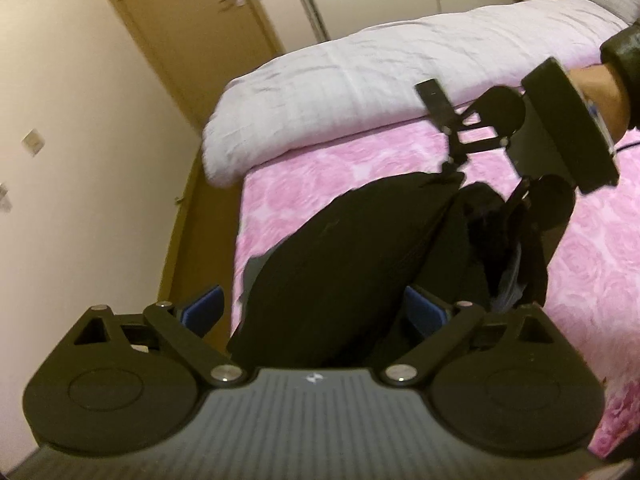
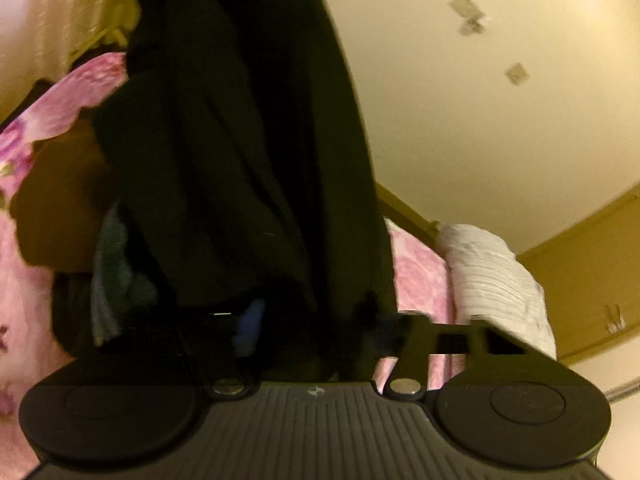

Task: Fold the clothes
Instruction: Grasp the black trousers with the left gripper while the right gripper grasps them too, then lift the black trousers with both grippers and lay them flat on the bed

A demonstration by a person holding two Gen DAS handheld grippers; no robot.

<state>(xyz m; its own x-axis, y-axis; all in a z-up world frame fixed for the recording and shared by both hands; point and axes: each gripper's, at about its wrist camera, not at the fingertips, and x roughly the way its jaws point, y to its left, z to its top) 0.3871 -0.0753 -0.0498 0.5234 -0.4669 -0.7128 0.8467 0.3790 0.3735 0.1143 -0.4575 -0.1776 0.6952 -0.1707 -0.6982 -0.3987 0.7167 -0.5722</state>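
Closest to us in the left wrist view, our left gripper (image 1: 314, 314) has its blue-padded fingers (image 1: 206, 307) spread wide apart, with the black garment (image 1: 340, 256) lying between them but not pinched. The garment is bunched into a dark heap on the pink rose-patterned bedspread (image 1: 360, 164).

Further along in the same view, our right gripper (image 1: 452, 176) comes in from the upper right, tilted steeply down toward the top edge of the garment. One of its fingers sticks up clear of the cloth, and the other reaches the fabric; from here we cannot tell whether it is clamping. A hand (image 1: 600, 96) in a dark sleeve (image 1: 624, 52) holds it.

Beyond the garment lies a rolled white quilt (image 1: 320, 92), then a cream wall and a brown wooden door (image 1: 192, 28).

The right wrist view alone shows the right gripper (image 2: 316, 328) from behind: the garment (image 2: 240, 140) hangs thick and dark right in front of it, filling the gap between its fingers, so we cannot tell whether they are clamped on it. It also shows a grey-blue cloth (image 2: 112, 264) beside the black fabric.
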